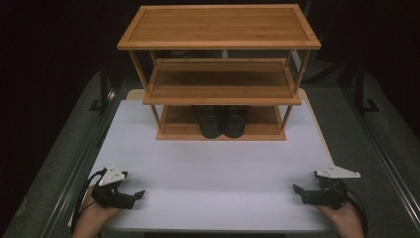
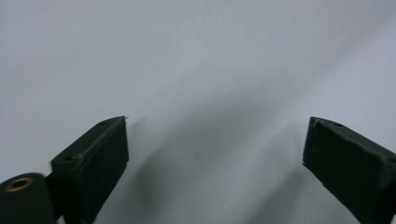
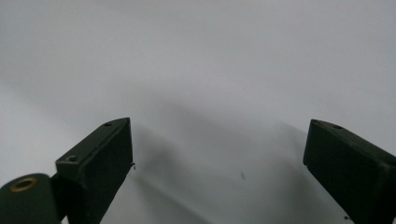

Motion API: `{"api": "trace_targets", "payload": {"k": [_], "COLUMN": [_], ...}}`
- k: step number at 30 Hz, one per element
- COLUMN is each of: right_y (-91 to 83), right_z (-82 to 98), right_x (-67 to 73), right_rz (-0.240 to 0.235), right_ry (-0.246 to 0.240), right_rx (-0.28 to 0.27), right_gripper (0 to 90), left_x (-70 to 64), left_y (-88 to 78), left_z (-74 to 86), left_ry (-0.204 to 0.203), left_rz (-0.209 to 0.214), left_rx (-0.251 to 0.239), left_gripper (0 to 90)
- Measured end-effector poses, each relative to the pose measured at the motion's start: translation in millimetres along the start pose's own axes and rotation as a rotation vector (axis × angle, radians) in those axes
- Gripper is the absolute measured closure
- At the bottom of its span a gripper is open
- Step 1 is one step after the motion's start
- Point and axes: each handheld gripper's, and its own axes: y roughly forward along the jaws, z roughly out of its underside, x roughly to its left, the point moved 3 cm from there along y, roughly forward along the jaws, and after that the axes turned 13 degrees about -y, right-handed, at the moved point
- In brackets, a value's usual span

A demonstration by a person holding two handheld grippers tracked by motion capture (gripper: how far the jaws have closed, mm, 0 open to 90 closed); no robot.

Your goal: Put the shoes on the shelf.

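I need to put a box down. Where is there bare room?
The white table is bare between the left gripper, right gripper and wooden rack. Top and middle shelves are bare; black shoes crowd the bottom shelf's middle.

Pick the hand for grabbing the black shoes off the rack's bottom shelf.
Near toss-up, slight edge right. The black shoes sit mid-shelf; both the left gripper and right gripper rest open and empty at the table's near corners.

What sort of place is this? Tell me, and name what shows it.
Probably a recording setup in a dark studio or lab, not a home: a bare white table, a wooden three-tier rack holding black shoes, and black stands around the table.
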Motion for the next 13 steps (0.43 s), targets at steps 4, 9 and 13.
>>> {"api": "trace_targets", "payload": {"k": [4,9,13], "right_y": [-2.2,0.4,0.8], "right_z": [4.3,4.1,3.0], "right_x": [0.0,1.7,1.7], "right_rz": [-0.001,-0.008,-0.006], "right_ry": [0.0,-0.007,-0.008], "right_rx": [0.024,0.048,0.052], "right_gripper": [7.9,7.7,7.6], "left_x": [1.7,1.9,1.3], "left_y": [2.9,3.2,6.0], "left_z": [3.7,3.5,-0.1], "left_ry": [-0.011,-0.011,-0.021], "left_rz": [0.008,0.009,0.013], "left_rx": [0.026,0.028,0.022], "left_gripper": [0.0,0.0,0.0]}}
